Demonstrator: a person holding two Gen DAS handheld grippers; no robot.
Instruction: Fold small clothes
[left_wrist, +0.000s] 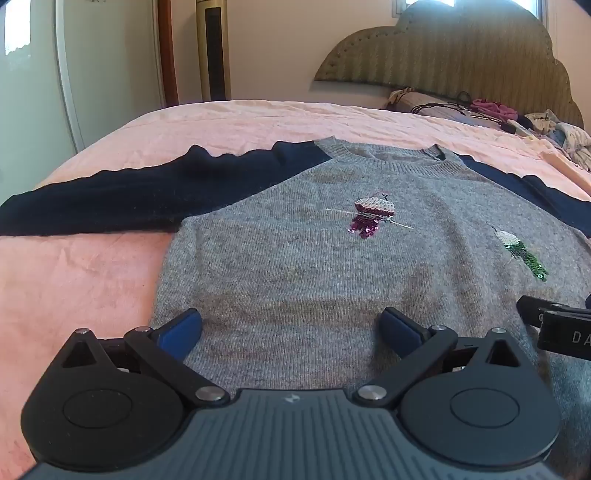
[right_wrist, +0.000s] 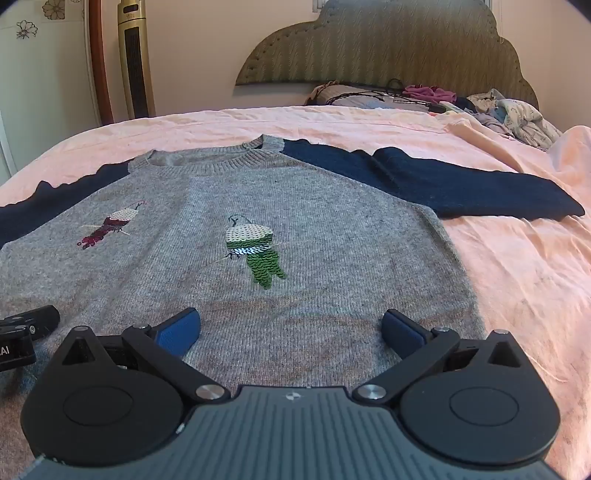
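Left wrist view looks down over the left gripper (left_wrist: 290, 328), whose blue-padded jaws stand spread wide with nothing between them but the fabric below. Under it lies the sweater (left_wrist: 295, 266), a small grey knit with dark navy sleeves, spread flat and face up on the pink bedspread (left_wrist: 74, 280). The sweater's hem is nearest the grippers and its ribbed neckline (left_wrist: 388, 155) points toward the headboard (left_wrist: 461, 55). One navy sleeve (left_wrist: 110, 199) stretches straight out from the sweater's shoulder across the bedspread. On the sweater's chest sit two sequin birds: a pink one (left_wrist: 373, 218) near the middle and a green one (left_wrist: 521, 254) beside it. Whether the pads touch the knit cannot be told from these views.

Right wrist view shows the right gripper (right_wrist: 290, 330) over the sweater's lower front, jaws likewise spread wide and empty, with the green bird (right_wrist: 255, 251) just beyond them. The other navy sleeve (right_wrist: 461, 188) runs out from the sweater's far shoulder, with a fold near its upper part. Each gripper's black body shows at the edge of the other's view, so the two hang side by side above the sweater's hem.

Beyond the sweater's neckline, against the headboard, lies a heap of loose clothes (right_wrist: 517, 114) and dark cords (right_wrist: 369, 96). A gold tower fan (right_wrist: 135, 59) stands off the bed, past the sweater's first sleeve.
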